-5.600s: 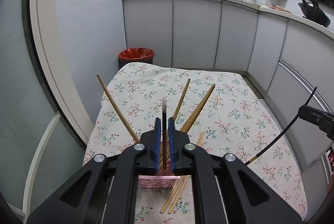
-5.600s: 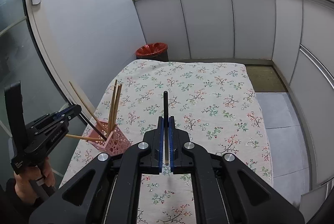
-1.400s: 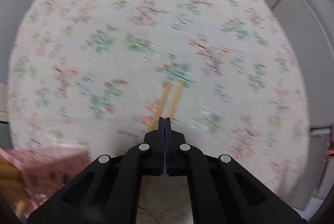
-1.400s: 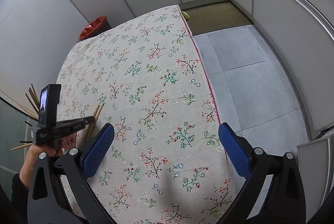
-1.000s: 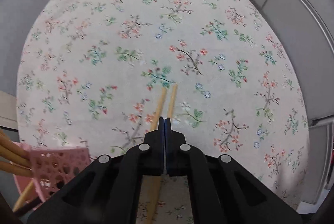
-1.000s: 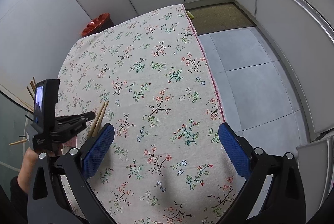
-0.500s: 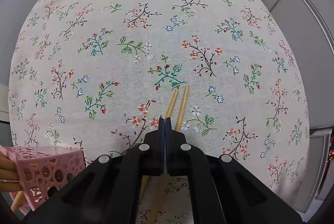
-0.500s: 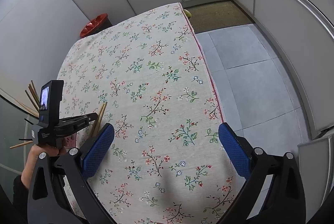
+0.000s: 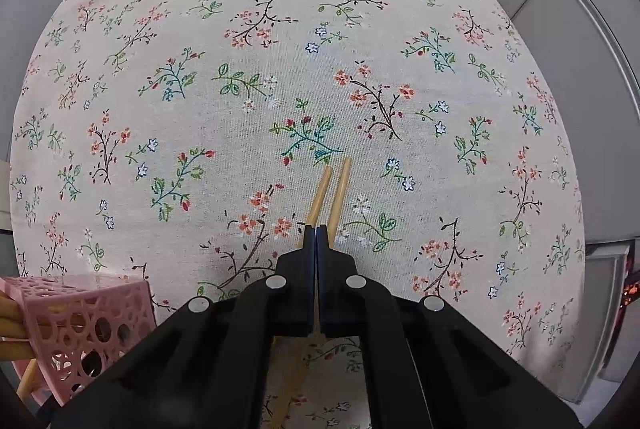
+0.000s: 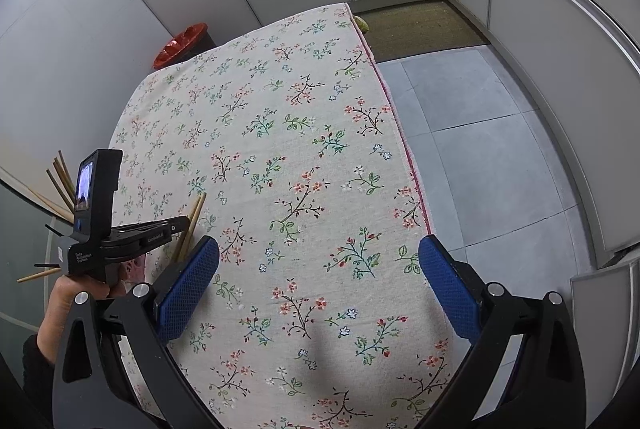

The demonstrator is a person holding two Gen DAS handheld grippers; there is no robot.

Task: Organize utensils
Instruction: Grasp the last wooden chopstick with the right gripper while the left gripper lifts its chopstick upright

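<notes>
Floral tablecloth, pink holder

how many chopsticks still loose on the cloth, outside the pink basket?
2. Both chopsticks lie side by side on the tablecloth, running under the shut left gripper, right of the pink basket. The gripper hides their lower lengths, so more may lie beneath.
</notes>
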